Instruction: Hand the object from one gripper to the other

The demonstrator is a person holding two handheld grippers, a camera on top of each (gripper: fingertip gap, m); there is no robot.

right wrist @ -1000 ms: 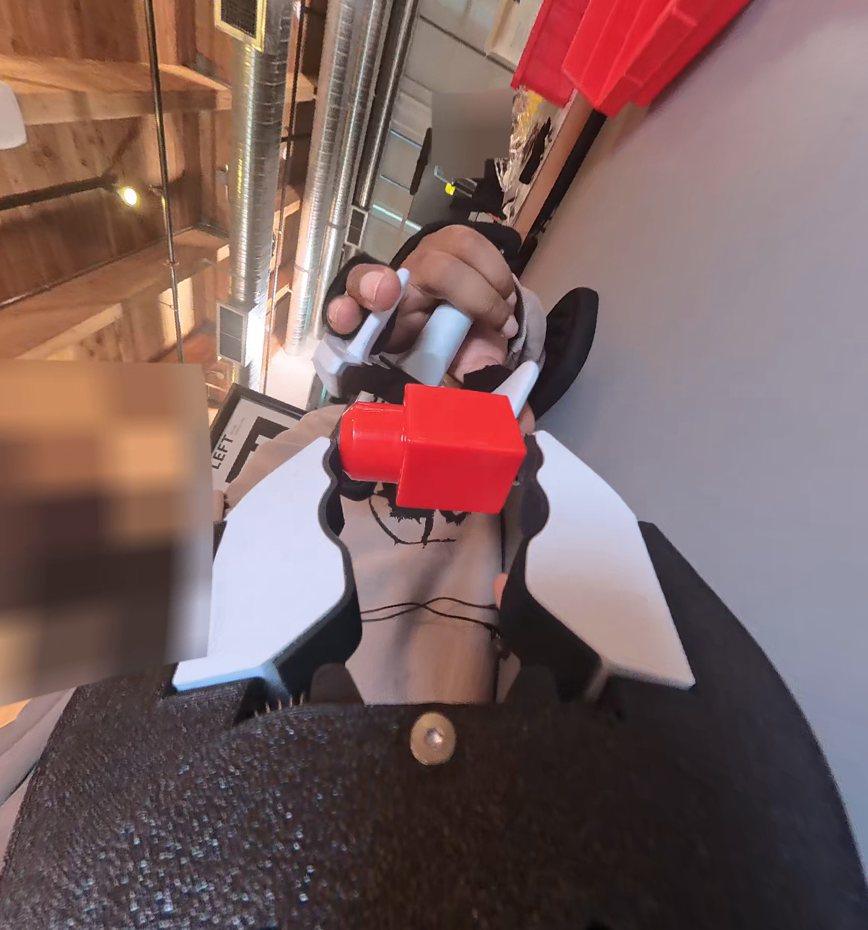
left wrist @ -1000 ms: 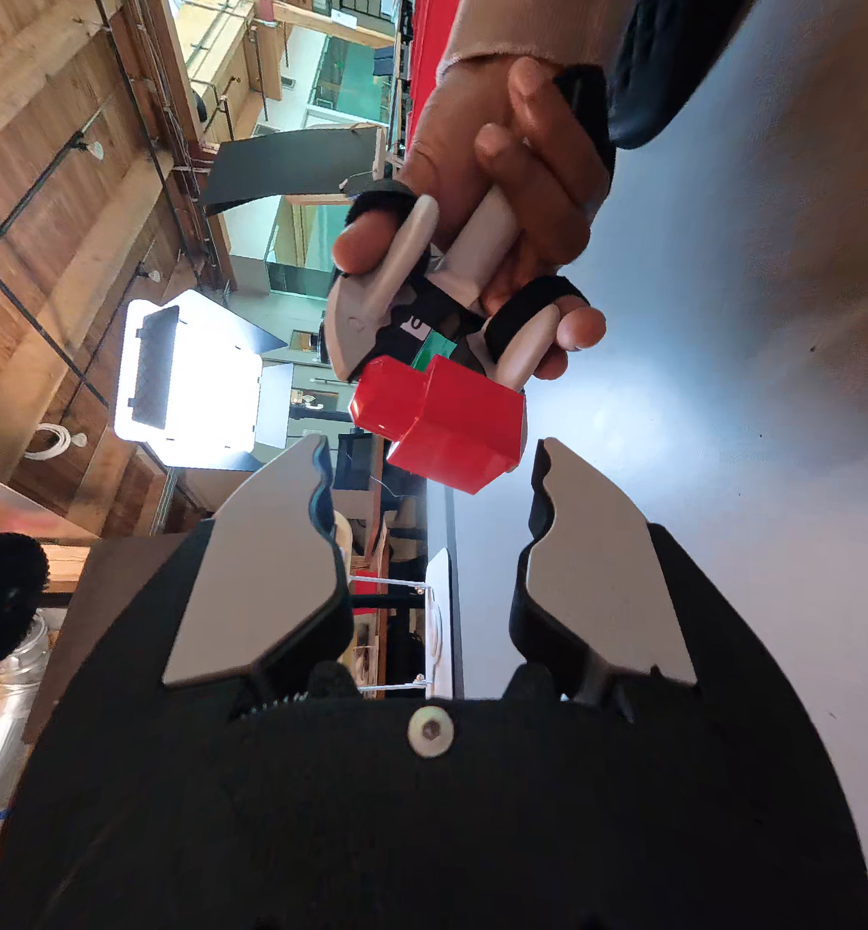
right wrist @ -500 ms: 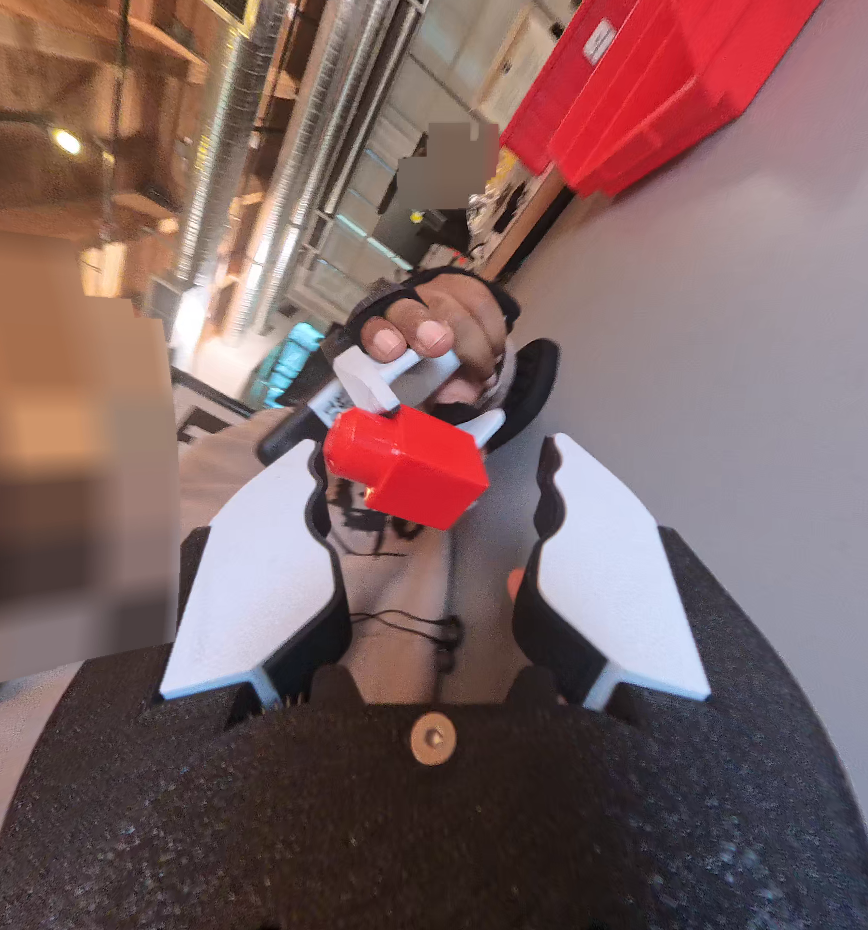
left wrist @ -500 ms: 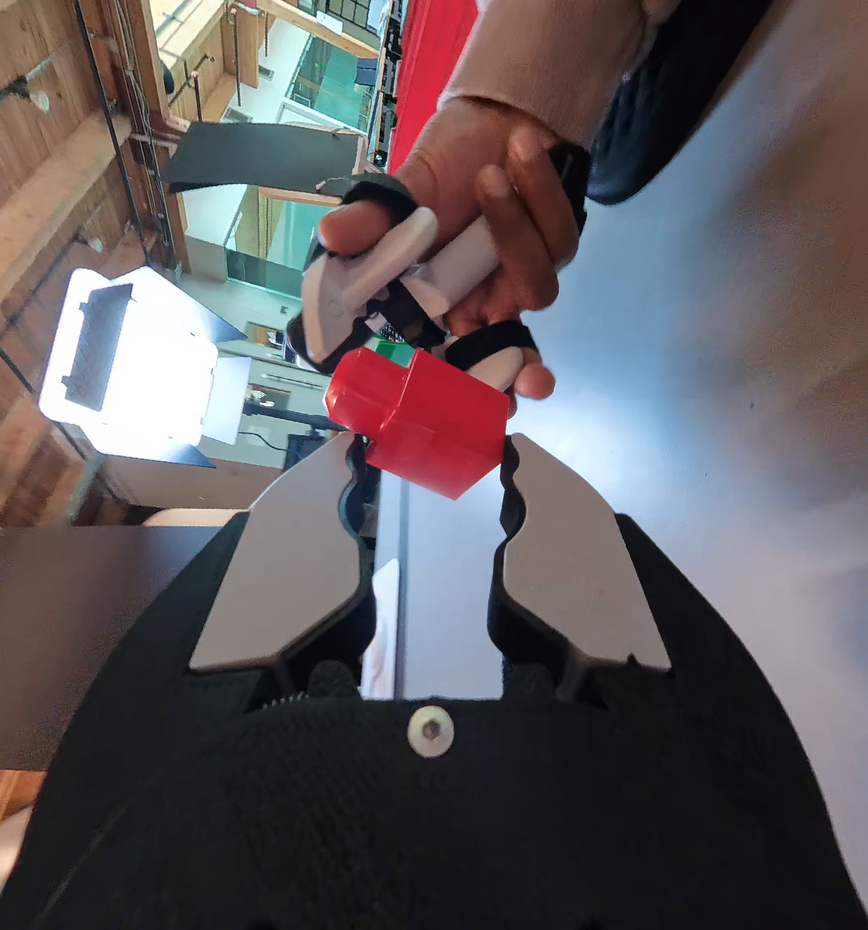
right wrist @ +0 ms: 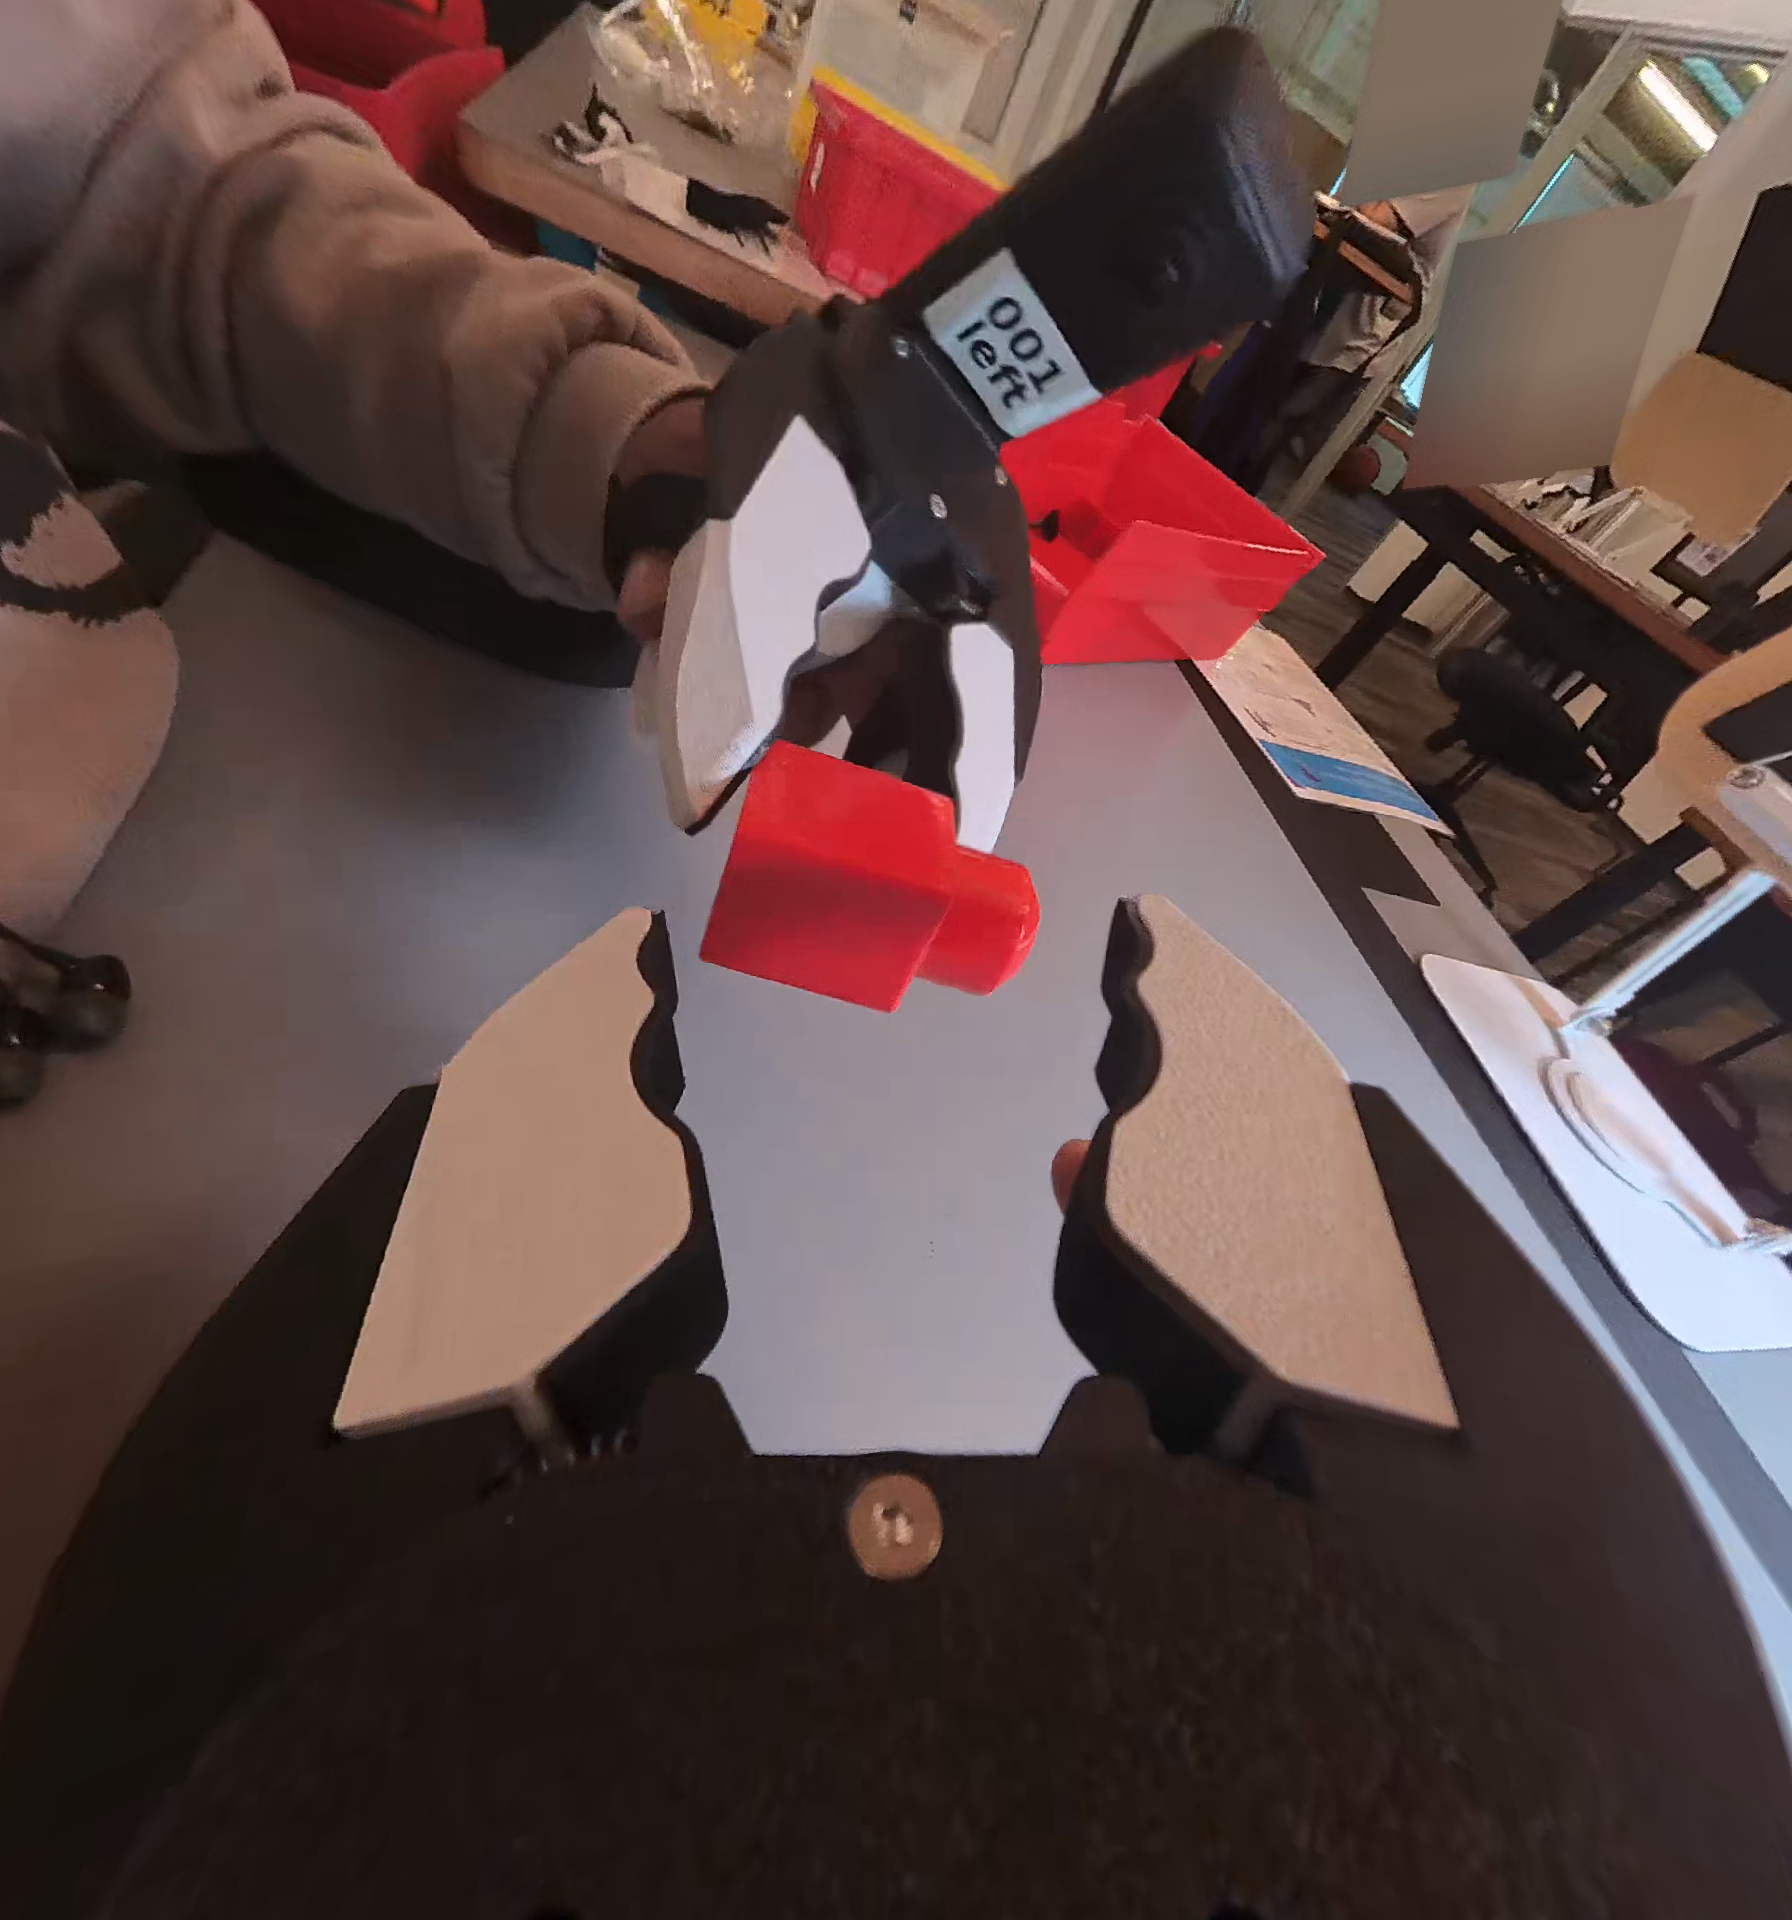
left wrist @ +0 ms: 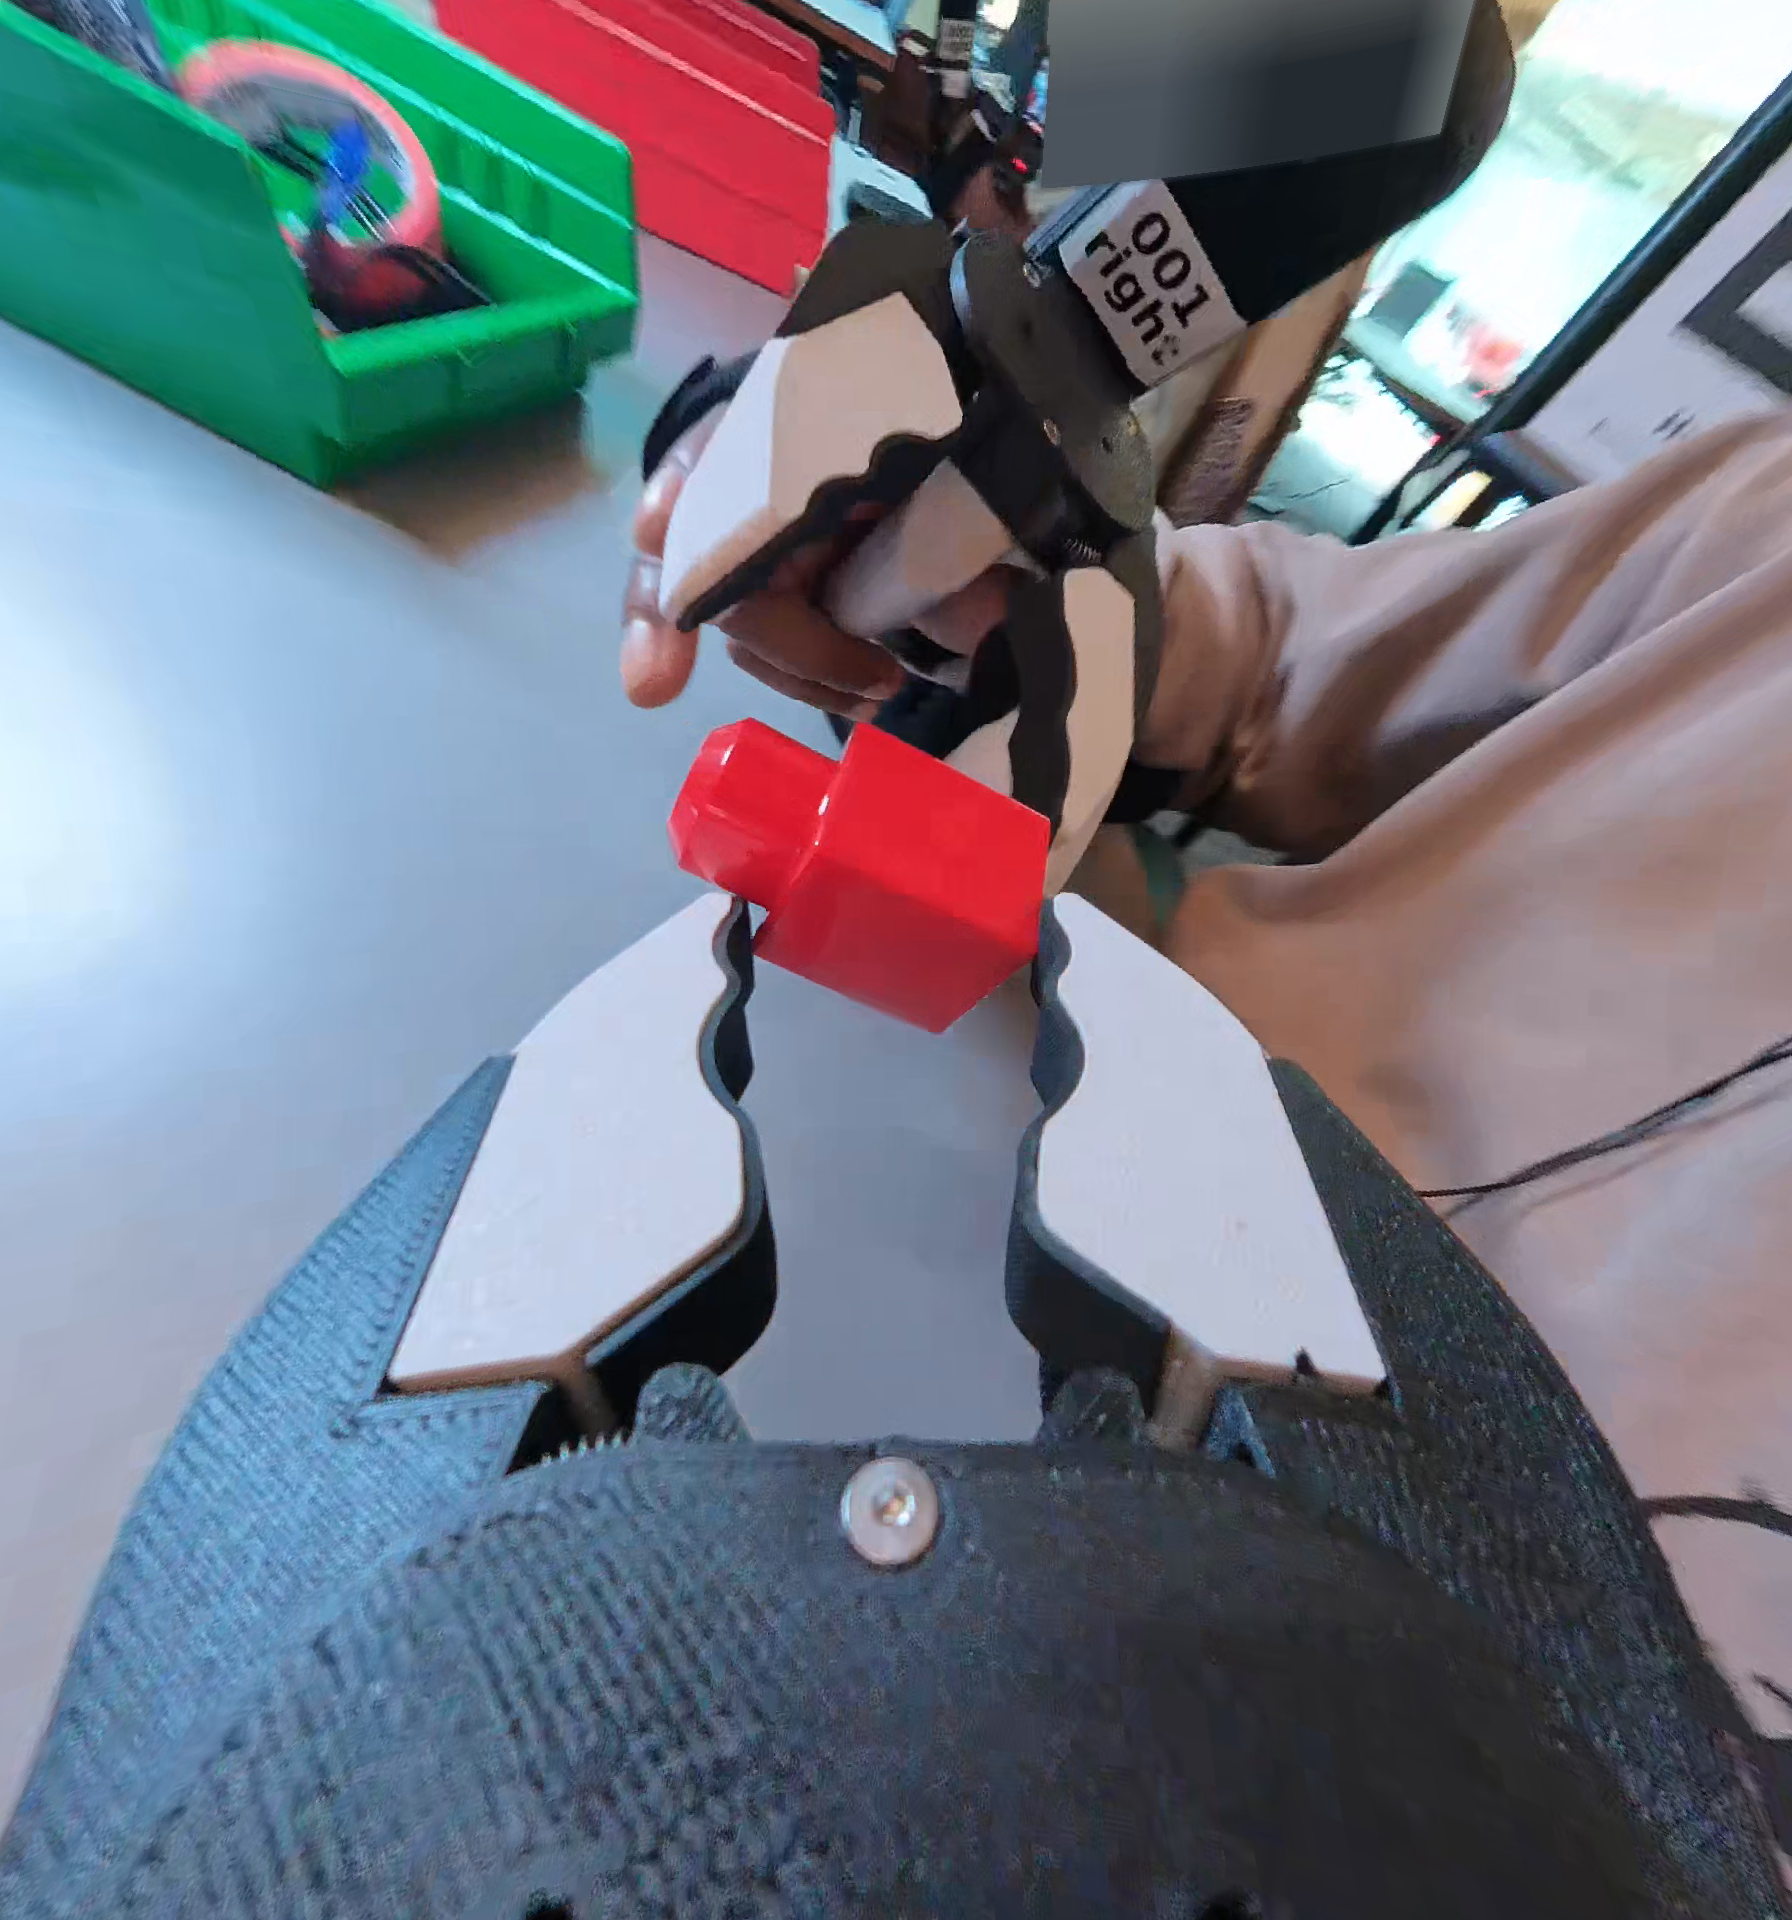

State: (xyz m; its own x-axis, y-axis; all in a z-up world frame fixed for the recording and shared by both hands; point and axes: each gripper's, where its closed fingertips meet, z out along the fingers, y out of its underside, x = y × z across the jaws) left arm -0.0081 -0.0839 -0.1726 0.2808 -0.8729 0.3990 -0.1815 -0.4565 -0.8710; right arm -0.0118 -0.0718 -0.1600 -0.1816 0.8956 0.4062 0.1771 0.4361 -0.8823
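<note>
The left gripper (left wrist: 887,914) now has the red block (left wrist: 876,868) pinched at its fingertips, stubby neck pointing to ten o'clock — a second ago the right one held it. The right gripper (right wrist: 887,925) stands wide, its fingers clear of the block (right wrist: 850,904), which hangs just past its tips above the grey table (right wrist: 352,831). The handover looks done — green bin (left wrist: 196,260) at eleven o'clock.

**Printed labels on both tools**

Left wrist view, upper right: a white label (left wrist: 1146,286) with black print on the right tool (left wrist: 871,738). Right wrist view, upper middle: a second white label (right wrist: 1006,353), likewise printed, on the left tool (right wrist: 838,821).
</note>
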